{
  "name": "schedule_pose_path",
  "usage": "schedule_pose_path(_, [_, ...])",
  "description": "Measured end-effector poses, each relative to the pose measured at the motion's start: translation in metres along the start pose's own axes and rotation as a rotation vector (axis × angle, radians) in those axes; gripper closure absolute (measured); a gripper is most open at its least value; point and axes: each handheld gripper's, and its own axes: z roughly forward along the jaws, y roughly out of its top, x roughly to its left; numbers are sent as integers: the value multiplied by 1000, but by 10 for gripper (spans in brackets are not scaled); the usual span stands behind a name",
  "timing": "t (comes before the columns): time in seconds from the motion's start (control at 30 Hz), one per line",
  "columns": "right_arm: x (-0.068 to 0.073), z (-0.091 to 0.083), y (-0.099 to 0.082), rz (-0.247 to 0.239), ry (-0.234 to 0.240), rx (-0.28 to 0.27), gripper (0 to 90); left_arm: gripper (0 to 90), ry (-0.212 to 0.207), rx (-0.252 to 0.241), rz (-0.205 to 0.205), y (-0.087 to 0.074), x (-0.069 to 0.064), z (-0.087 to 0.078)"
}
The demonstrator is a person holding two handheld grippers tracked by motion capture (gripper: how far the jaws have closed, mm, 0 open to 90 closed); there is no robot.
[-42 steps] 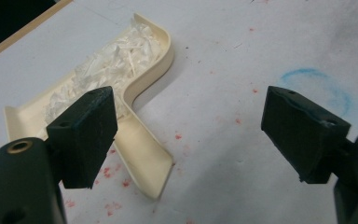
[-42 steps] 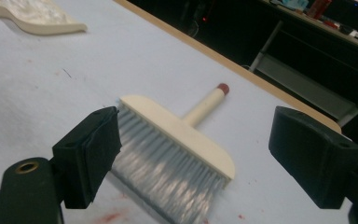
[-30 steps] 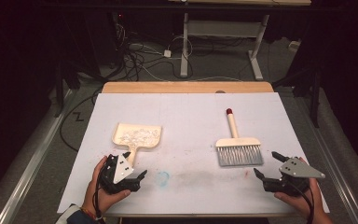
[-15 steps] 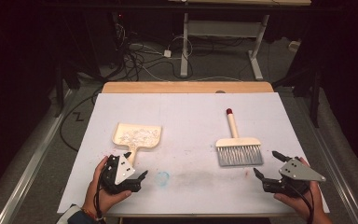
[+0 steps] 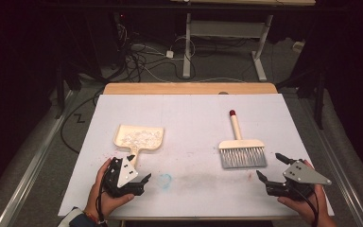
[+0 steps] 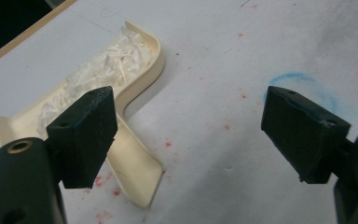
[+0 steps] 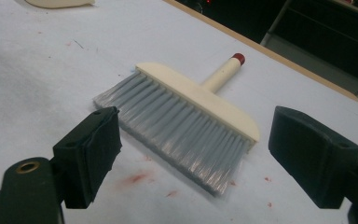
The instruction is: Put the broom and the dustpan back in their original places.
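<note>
A white worktop (image 5: 189, 118) stands in a dark room; cables (image 5: 142, 56) (tangled) cross the grey floor (image 5: 38, 156) beyond.

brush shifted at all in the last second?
No. In the high view the brush lies in the same spot relative to the table's wooden far edge, bristles toward the person, with the right gripper apart from it.
</note>
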Motion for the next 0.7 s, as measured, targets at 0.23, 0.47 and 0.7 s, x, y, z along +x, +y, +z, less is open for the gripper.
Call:
schedule_pose_path(0.23, [1, 1, 1, -8, -7, -2, 175, 175, 0, 3, -2, 1, -1, 1])
schedule_pose_path(0.47, [2, 0, 1, -21, -11, -3, 175, 176, -2, 4, -1, 2, -2, 2])
schedule_pose_path(0.7, [1, 2, 0, -25, -15, -1, 177, 175, 6, 10, 3, 2, -1, 4])
